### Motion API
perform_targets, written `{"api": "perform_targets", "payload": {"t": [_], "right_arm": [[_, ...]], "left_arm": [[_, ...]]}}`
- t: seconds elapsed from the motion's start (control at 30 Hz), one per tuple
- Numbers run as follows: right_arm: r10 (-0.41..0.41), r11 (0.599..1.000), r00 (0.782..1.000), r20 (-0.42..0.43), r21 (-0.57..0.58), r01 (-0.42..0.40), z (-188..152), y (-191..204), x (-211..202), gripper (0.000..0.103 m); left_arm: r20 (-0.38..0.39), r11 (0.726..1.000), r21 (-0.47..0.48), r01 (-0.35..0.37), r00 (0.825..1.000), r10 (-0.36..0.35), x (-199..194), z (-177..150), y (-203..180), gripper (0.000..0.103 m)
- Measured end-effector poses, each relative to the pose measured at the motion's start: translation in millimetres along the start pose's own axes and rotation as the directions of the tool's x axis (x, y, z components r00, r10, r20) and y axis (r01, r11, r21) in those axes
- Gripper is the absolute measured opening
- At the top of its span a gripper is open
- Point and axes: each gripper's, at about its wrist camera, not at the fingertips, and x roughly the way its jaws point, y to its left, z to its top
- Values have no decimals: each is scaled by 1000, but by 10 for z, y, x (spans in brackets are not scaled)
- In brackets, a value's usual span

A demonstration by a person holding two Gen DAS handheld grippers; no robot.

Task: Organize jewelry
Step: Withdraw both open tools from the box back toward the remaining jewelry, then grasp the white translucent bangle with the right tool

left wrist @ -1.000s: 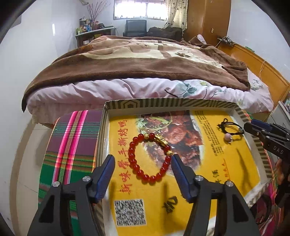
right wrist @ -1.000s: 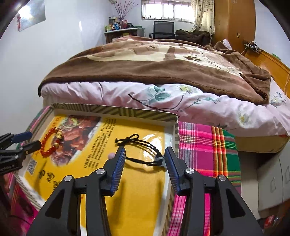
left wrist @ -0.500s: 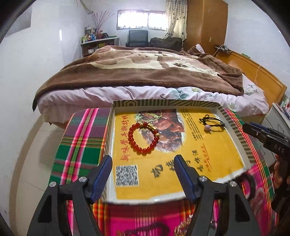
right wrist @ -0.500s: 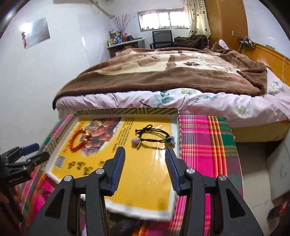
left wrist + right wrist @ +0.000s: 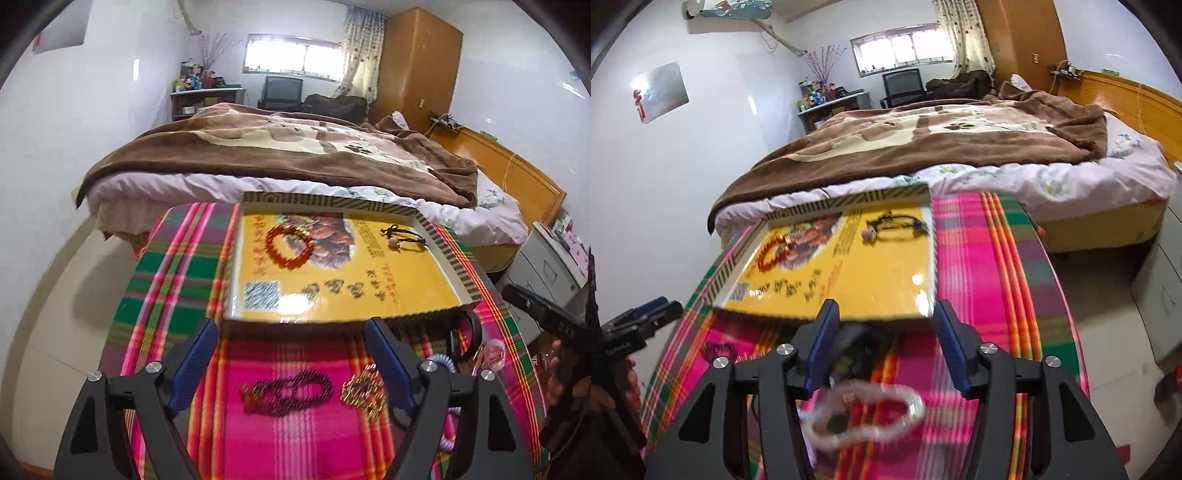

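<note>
A shallow yellow printed box tray (image 5: 369, 310) (image 5: 886, 291) lies on a plaid cloth. In it are a red bead bracelet (image 5: 290, 246) (image 5: 774, 253) and a black cord bracelet with a pale bead (image 5: 404, 236) (image 5: 897, 227). On the cloth in front of the tray lie a dark bead bracelet (image 5: 291, 391), a gold chain (image 5: 364, 391) and a clear bead bracelet (image 5: 864, 415). My left gripper (image 5: 291, 360) is open and empty above the dark beads. My right gripper (image 5: 886, 345) is open and empty above the clear bracelet.
The plaid cloth (image 5: 170, 288) covers a small table by a bed with a brown blanket (image 5: 295, 147). A black ring and coiled hair ties (image 5: 461, 347) lie at the tray's near right corner. White drawers (image 5: 546, 273) stand on the right.
Both grippers have pulled back and up from the tray. The loose jewelry on the cloth in front of the tray has come into view. Both stay open.
</note>
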Motion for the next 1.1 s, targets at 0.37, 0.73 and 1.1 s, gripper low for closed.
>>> {"api": "perform_targets", "payload": {"t": [0.37, 0.73, 1.1], "right_arm": [[-37, 992, 995, -91, 119, 48, -468, -221, 28, 60], [-77, 990, 977, -201, 98, 98, -403, -153, 216, 61], [-5, 991, 965, -261, 126, 39, -379, -137, 200, 37]], "left_arm": [[-14, 999, -34, 13, 1000, -14, -132, -416, 170, 83], [-44, 997, -72, -5, 999, 2, -117, -575, 301, 83], [-57, 996, -88, -13, 998, 8, -104, -644, 364, 83]]}}
